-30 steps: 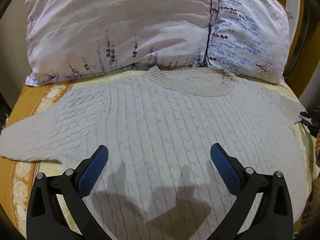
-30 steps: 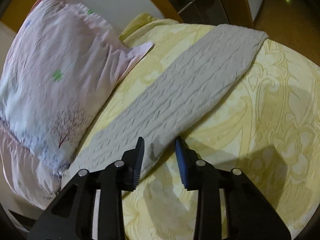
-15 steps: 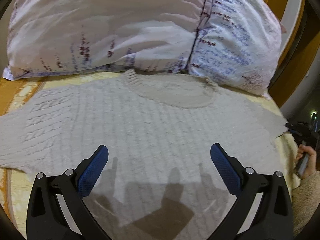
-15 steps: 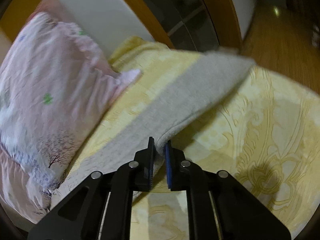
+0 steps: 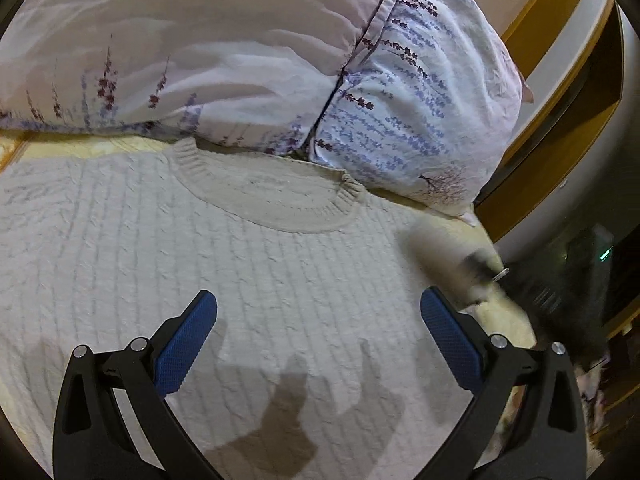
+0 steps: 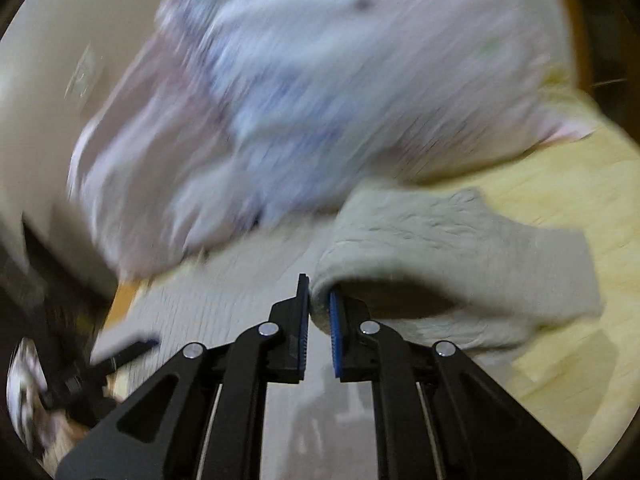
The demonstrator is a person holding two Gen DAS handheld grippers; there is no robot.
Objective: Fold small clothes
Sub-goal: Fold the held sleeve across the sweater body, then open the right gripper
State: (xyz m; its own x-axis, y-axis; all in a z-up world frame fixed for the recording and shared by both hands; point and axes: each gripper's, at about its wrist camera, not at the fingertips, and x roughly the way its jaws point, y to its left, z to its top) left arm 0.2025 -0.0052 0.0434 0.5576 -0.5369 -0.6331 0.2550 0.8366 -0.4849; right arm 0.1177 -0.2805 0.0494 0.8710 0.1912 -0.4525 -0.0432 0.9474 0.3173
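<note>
The right gripper (image 6: 319, 304) is pinching the cream cable-knit sweater's (image 5: 248, 280) sleeve (image 6: 460, 248); the left gripper (image 5: 318, 320) is hovering wide open, empty, above the sweater's body, whose ribbed collar (image 5: 272, 200) is pointing toward the floral pillow (image 5: 240, 52) at the top of the frame.

one sweater (image 5: 224, 280), two pillows (image 5: 200, 60), two claws (image 5: 318, 340)

Sweater (image 5: 248, 280) is chunky cable-knit wool, matt – pillow (image 5: 240, 52) lower-sheen printed cotton, wrinkled. Fingers (image 5: 186, 346) have blue ridged rubbery pads on matt black plastic – shiny metal rivets.

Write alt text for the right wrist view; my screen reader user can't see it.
The right gripper is shut on a sleeve of a grey cable-knit sweater, lifting it over a yellow bedspread. A blurred floral pillow lies behind.
</note>
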